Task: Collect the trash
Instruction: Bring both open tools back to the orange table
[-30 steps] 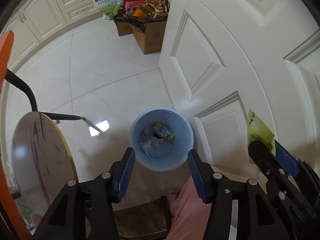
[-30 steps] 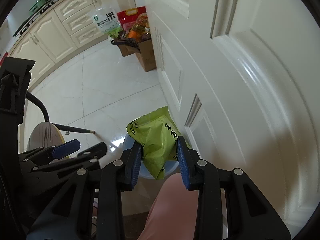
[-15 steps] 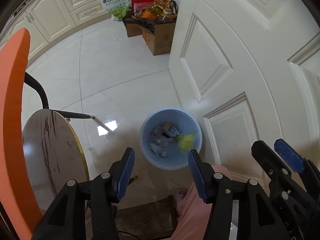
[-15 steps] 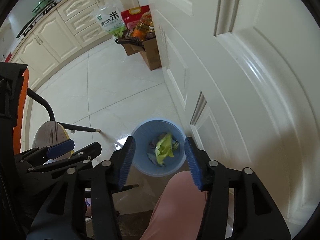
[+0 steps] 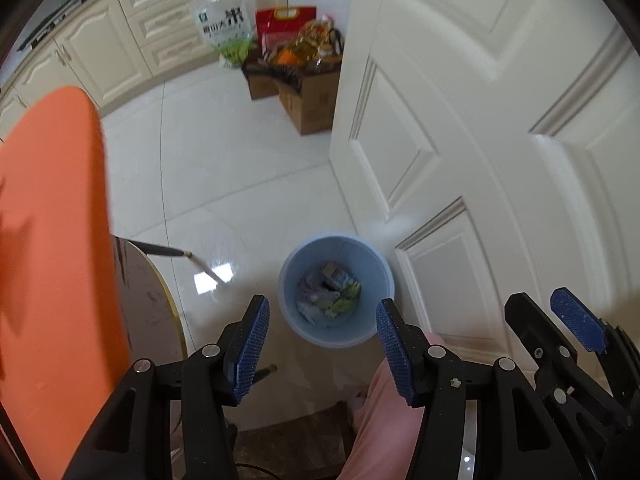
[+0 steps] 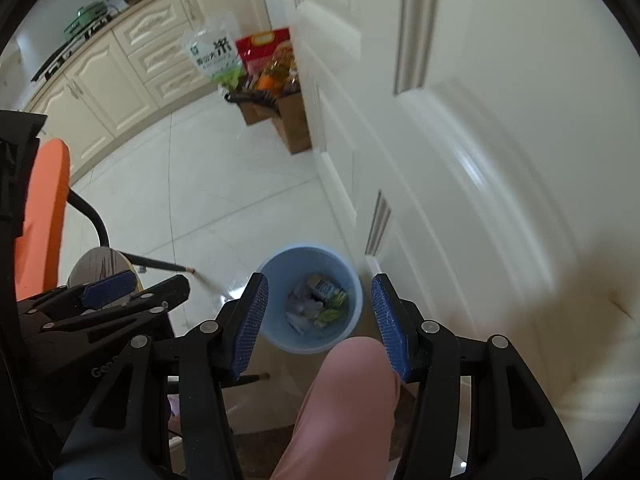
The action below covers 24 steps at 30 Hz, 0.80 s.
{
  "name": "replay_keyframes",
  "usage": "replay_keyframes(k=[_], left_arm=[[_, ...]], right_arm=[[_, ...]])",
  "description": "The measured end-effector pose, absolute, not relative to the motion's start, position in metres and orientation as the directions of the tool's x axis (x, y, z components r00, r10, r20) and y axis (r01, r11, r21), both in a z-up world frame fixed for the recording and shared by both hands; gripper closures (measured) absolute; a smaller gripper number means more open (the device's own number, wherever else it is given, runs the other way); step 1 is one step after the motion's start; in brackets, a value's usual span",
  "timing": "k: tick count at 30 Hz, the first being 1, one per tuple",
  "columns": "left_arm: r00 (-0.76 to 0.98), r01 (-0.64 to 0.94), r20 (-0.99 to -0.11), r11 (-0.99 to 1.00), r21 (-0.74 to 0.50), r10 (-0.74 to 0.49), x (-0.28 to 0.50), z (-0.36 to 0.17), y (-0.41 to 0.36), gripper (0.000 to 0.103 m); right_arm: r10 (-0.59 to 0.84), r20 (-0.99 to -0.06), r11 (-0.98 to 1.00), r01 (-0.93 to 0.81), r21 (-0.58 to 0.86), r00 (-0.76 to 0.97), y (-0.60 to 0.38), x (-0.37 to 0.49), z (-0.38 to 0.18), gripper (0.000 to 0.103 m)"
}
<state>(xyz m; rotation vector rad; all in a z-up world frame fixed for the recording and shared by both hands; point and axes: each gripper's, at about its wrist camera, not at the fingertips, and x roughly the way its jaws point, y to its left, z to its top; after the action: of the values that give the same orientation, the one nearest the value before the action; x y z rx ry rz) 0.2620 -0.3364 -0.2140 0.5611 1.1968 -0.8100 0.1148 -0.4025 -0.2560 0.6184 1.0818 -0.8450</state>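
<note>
Orange chair back (image 5: 48, 240) left of the left gripper (image 5: 320, 344), jaws apart, empty. White rice bag (image 5: 226, 26) printed "米" far ahead. Blue trash bin (image 5: 378, 276) sits between both grippers' pads, trash (image 5: 330, 290) inside, green wrapper (image 6: 330, 314) among it. Right gripper (image 6: 318, 324) apart, empty. Only the right view shows a green pot (image 6: 86, 16) on the counter; white door (image 6: 500, 160) to the right.

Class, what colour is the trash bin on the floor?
Light blue trash bin, clearest in the left wrist view.
</note>
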Motion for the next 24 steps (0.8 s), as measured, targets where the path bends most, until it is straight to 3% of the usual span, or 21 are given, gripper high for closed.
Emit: replay_keyframes(k=[4,16,20,24], left_arm=[[0.181,0.799,-0.935,0.6,-0.041,-0.305,0.246,-0.189,-0.314,0.05],[0.288,0.785,-0.865,0.619,-0.032,-0.411,0.204,-0.138,-0.21,0.048],[0.326,0.754,-0.847,0.656,-0.036,-0.42,0.201,-0.126,-0.168,0.046],[0.377,0.71,-0.824,0.703,-0.038,-0.424,0.203,-0.111,-0.125,0.043]], right_arm=[[-0.342,-0.906,0.533,0.846,0.031,0.249,-0.389,0.104,-0.232,0.042],[-0.431,-0.839,0.568,0.822,0.034,0.332,-0.324,0.098,-0.177,0.037],[-0.453,-0.815,0.602,0.798,0.019,0.361,-0.299,0.106,-0.164,0.023],[-0.455,-0.789,0.649,0.761,0.024,0.413,-0.27,0.12,-0.147,0.023]])
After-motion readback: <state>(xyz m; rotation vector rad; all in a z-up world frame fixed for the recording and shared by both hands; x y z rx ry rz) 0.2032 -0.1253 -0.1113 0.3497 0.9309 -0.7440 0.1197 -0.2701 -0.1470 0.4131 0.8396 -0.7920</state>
